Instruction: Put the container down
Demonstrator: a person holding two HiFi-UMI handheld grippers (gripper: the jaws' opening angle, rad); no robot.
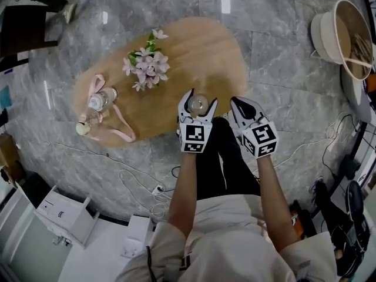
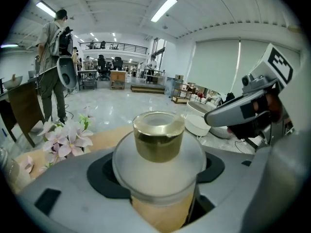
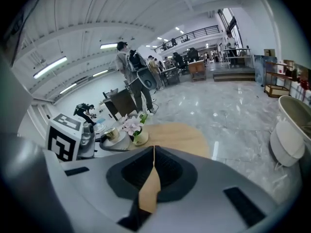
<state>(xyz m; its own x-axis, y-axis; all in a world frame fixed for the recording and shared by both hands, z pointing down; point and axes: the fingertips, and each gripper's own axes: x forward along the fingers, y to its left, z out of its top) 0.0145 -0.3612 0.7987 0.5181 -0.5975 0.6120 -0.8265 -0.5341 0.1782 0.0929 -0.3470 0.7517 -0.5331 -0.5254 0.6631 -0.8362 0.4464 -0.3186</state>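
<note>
Floor [image 1: 282, 51]: grey polished marble that fills the head view around everything else.
Surface [image 1: 194, 46]: a low oval wooden top, in the upper centre of the head view.
Tub [image 1: 329, 34]: a round white tub with a pale inside, at the upper right edge on the floor, well apart from the surface.
Flowers [image 1: 147, 64]: a bunch of pale pink blossoms with green leaves, on the surface just above and left of centre.
Left gripper [image 1: 200, 98]: held over the lower right edge of the surface, its jaws clamped on the container from both sides.
Right gripper [image 3: 153, 152]: just right of the left gripper in the head view, jaws pressed together with nothing between them.
Container [image 2: 158, 144]: a frosted rounded jar with a gold cap, upright between the left gripper's jaws; whether its base touches the surface cannot be told.
Bottles [image 1: 101, 98]: two small clear ones lying at the left end of the surface, with a pink ribbon [image 1: 120, 131] looped beside them.
</note>
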